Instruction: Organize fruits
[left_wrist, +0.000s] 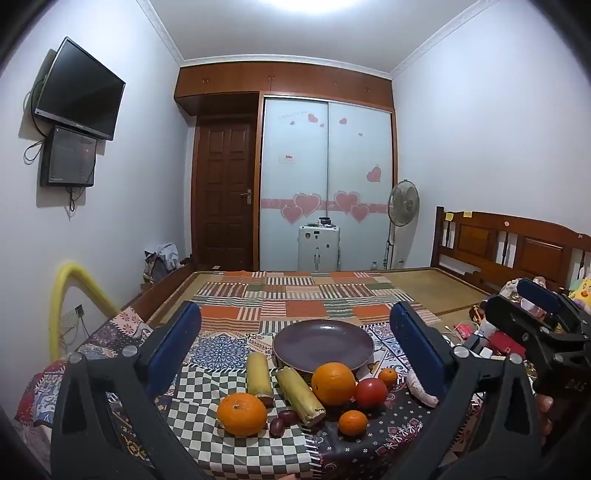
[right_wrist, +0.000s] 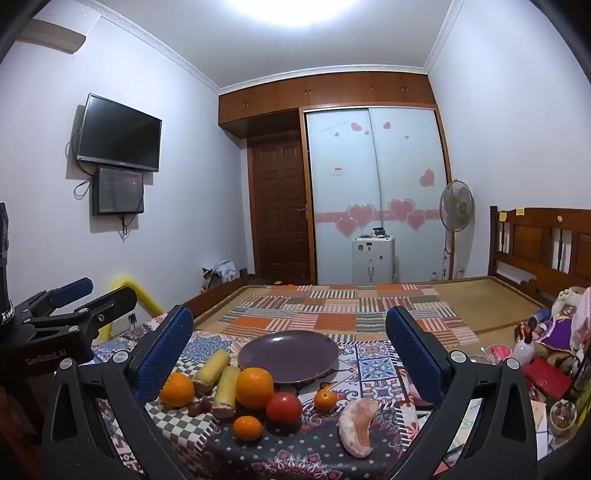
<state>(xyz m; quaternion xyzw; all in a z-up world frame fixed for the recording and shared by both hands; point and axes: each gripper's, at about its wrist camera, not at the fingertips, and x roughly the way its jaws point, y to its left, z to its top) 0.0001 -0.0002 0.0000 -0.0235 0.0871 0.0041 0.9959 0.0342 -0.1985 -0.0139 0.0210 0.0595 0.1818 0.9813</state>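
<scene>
On the patterned cloth, a purple plate (left_wrist: 323, 345) (right_wrist: 288, 356) stands behind a cluster of fruit. The cluster holds two big oranges (left_wrist: 242, 413) (left_wrist: 333, 384), a red tomato (left_wrist: 371, 392) (right_wrist: 283, 407), two small tangerines (left_wrist: 352, 422) (left_wrist: 388, 376), two sugarcane pieces (left_wrist: 258, 373) (left_wrist: 300, 397) and dark dates (left_wrist: 282, 421). A peeled pomelo segment (right_wrist: 356, 426) lies to the right, half hidden by a finger in the left wrist view. My left gripper (left_wrist: 295, 314) is open and hovers short of the fruit. My right gripper (right_wrist: 290, 312) is open too, beside it, holding nothing.
The cloth covers the near end of a bed with a patchwork blanket (left_wrist: 303, 299) and woven mat (right_wrist: 480, 299). Toys, a red pouch (right_wrist: 546, 376) and a bottle crowd the right side. A yellow foam tube (left_wrist: 59, 295) stands at left; the headboard (right_wrist: 546, 243) is at right.
</scene>
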